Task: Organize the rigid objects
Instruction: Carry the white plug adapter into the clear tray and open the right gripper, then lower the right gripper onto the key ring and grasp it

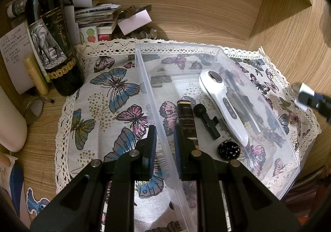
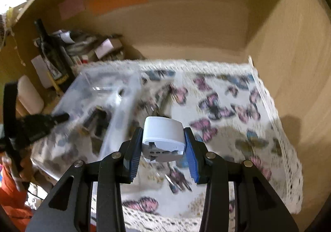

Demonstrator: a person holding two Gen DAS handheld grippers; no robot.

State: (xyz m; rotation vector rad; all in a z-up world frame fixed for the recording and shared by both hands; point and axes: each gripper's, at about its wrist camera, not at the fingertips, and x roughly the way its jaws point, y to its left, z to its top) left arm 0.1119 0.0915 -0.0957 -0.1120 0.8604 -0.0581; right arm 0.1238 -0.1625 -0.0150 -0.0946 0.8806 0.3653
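A clear plastic bin point(image 1: 144, 79) stands on the butterfly cloth point(image 1: 107, 91). In it lie a white handheld device point(image 1: 223, 101), a black and gold tube point(image 1: 187, 122), a small black clip microphone point(image 1: 206, 118), a round dark tin point(image 1: 228, 150) and a dark pen point(image 1: 240, 95). My left gripper point(image 1: 164, 139) straddles the bin's left wall, one finger inside and one outside, pads close to the wall. My right gripper point(image 2: 163, 145) is shut on a white travel adapter point(image 2: 163, 139), held above the cloth point(image 2: 227, 112) to the right of the bin point(image 2: 103, 95). It shows blurred in the left wrist view point(image 1: 310, 97).
A dark wine bottle point(image 1: 51, 46), a yellow tube point(image 1: 36, 74), papers and small clutter point(image 1: 99, 17) stand at the back left. A white container point(image 1: 10, 124) is at the left. Wooden walls enclose the back and right point(image 1: 279, 31).
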